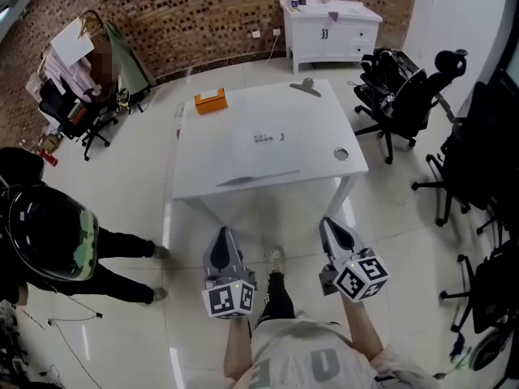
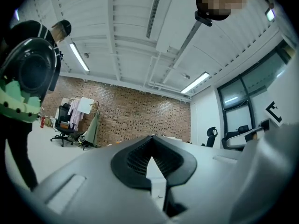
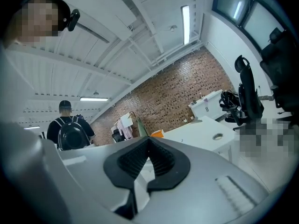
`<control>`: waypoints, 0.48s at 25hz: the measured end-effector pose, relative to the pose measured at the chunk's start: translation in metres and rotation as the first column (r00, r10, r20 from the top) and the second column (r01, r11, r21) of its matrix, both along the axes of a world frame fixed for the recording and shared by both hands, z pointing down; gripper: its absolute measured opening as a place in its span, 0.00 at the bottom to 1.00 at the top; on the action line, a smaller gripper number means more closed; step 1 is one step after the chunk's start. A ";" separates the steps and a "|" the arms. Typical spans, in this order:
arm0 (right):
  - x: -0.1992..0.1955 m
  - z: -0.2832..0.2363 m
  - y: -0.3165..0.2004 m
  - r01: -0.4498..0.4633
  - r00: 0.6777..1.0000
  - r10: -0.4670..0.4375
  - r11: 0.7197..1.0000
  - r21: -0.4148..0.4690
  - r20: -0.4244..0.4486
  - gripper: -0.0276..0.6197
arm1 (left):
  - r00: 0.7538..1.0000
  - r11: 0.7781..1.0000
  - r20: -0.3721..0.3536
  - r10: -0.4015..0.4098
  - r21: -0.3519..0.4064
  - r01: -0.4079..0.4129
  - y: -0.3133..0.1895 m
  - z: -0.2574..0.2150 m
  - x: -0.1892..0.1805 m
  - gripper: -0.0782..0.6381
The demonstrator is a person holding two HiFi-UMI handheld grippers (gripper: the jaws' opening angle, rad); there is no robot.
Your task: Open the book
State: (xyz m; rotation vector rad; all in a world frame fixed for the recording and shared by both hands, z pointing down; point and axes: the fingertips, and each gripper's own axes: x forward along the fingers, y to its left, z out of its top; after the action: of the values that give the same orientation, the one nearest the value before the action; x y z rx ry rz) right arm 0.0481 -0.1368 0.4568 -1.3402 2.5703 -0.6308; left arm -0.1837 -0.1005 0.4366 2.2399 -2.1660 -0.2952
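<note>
Fingers (image 2: pixel 135 158) together — left gripper (image 1: pixel 221 235), right gripper (image 1: pixel 332 224)

book (image 1: pixel 261 154) on table (image 1: pixel 320 124), box (image 1: pixel 210 101) behind, left

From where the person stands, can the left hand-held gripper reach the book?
Probably not yet. The left hand-held gripper hangs short of the near edge of the table, and the book lies mid-table. Nothing blocks the path; a step forward should do.

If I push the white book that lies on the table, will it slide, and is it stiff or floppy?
The white book looks thin and flat, so it probably bends when lifted by one edge. The white table looks smooth, so the book would likely slide rather than tip.
</note>
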 end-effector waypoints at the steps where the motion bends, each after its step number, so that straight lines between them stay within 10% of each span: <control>1: 0.005 -0.002 0.017 0.003 1.000 -0.003 1.000 0.002 0.002 0.05 | 1.000 1.000 -0.001 0.000 -0.004 0.000 0.019 0.000 0.007 0.14; 12: 0.020 -0.047 0.120 0.038 0.999 -0.040 0.995 0.092 0.017 0.05 | 0.998 0.996 0.017 0.062 0.058 -0.063 0.113 -0.053 0.050 0.14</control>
State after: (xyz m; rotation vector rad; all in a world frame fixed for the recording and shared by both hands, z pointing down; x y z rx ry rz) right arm 0.0684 -0.0169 0.4099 -1.2523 2.5827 -0.5219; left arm -0.1339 0.0127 0.3838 2.3428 -2.1164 -0.3465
